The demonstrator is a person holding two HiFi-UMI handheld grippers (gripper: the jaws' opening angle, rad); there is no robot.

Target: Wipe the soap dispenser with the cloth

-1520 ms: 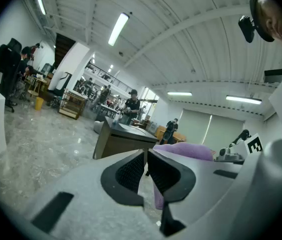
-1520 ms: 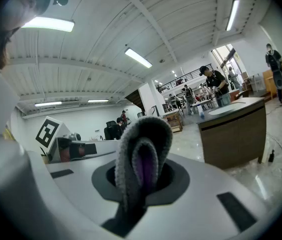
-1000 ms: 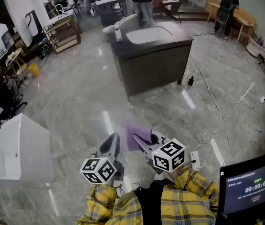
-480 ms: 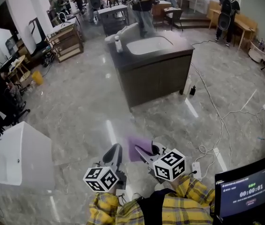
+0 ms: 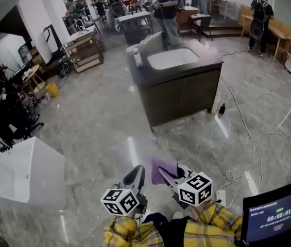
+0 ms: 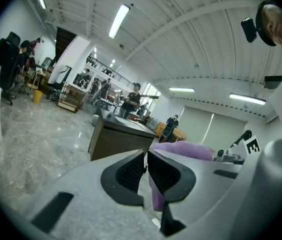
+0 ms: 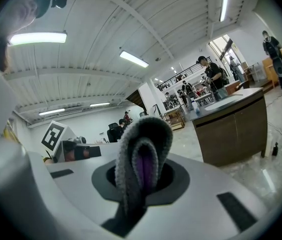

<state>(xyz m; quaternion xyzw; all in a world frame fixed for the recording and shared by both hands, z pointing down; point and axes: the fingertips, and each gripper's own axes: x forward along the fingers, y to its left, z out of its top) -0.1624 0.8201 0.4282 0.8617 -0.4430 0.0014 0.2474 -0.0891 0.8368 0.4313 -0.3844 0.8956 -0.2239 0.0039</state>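
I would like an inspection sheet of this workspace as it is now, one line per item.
Surface: dark counter of the sink cabinet, across the grey floor, with a white basin.
Job's things: soap dispenser upright at the counter's left edge; purple cloth in the right tool.
Clutter: small dark bottle on the floor beside the cabinet; white box at left.
Grippers: left tool shut, empty; right tool shut on the cloth.
Cables: white cables across the floor at right.
Surroundings: people behind the cabinet and seated at left; monitor at lower right.
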